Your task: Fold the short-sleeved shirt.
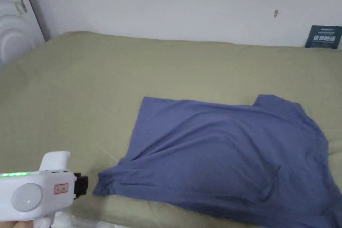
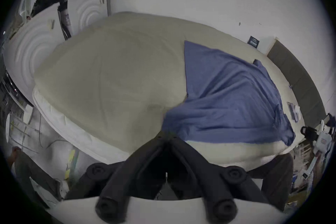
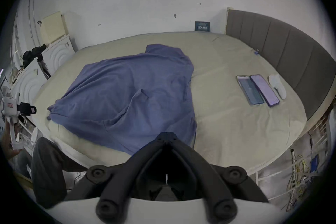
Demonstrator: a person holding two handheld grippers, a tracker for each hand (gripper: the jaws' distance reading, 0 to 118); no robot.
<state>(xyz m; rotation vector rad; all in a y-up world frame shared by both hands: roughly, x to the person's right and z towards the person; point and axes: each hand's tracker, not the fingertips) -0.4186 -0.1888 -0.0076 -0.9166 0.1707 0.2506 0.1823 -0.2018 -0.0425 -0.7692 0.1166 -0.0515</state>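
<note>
Shirt (image 1: 227, 152) lies rumpled, unfolded, at bed (image 1: 83, 81) near edge; left tool (image 2: 166, 134) and right tool (image 3: 167, 134) both closed, empty, just off it; best spread and flatten it, then pinch 2 corners before folding.

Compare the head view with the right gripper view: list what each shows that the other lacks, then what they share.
Head view alone: nothing of note beyond the shared things.

Right gripper view alone: two phones, a white remote, the padded headboard, and the right gripper with jaws together.

Both: the blue shirt rumpled on the bed, the left gripper beside its corner, and the dark sign.
</note>
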